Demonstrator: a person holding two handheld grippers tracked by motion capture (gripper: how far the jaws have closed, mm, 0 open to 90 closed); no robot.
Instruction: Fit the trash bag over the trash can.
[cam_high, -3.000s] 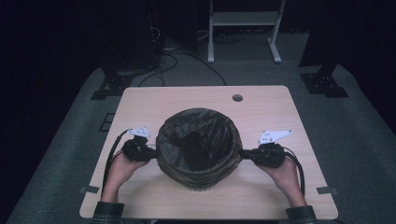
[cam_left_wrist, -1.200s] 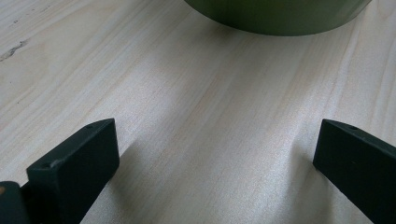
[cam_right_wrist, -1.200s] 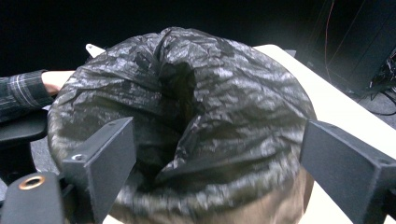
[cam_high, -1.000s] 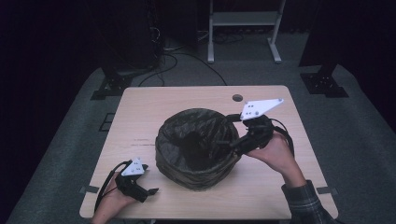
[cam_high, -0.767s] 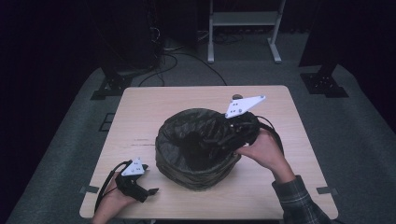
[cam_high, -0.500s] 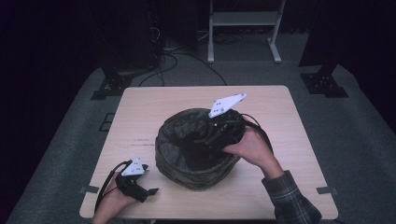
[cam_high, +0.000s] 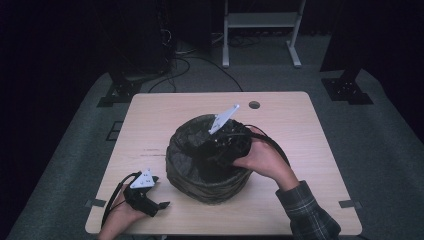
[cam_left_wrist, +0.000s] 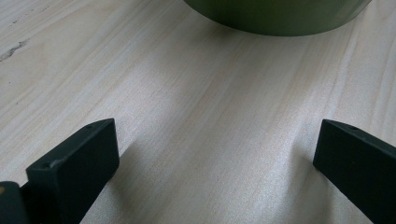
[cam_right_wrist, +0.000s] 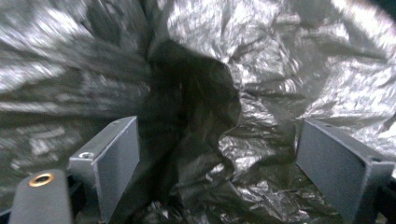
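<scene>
Right gripper (cam_high: 202, 152) is what I am watching first: it is reaching down inside the bin (cam_high: 209, 182), jaws spread wide, with the crumpled black liner (cam_right_wrist: 261, 93) between and around them but nothing pinched. Going from the largest thing down, the table (cam_high: 300, 125) is giving me plenty of bare wood on the far side and along both side edges, while the bin is sitting near the middle, a little toward my edge, and taking up most of the room there. Its wall is standing between my two grippers, and the liner's folds are crowding the right jaws on every side, so free movement inside is tight. A small round hole (cam_high: 254, 105) is lying in the tabletop beyond the bin, well apart from it. My left gripper (cam_high: 161, 205) is resting on the wood near the front left corner, jaws spread with bare table between them, just beside the bin's green base (cam_left_wrist: 275, 18). Compared with a second ago, the right gripper is moving from the bin's right rim over into its mouth, while the left one is staying put.
</scene>
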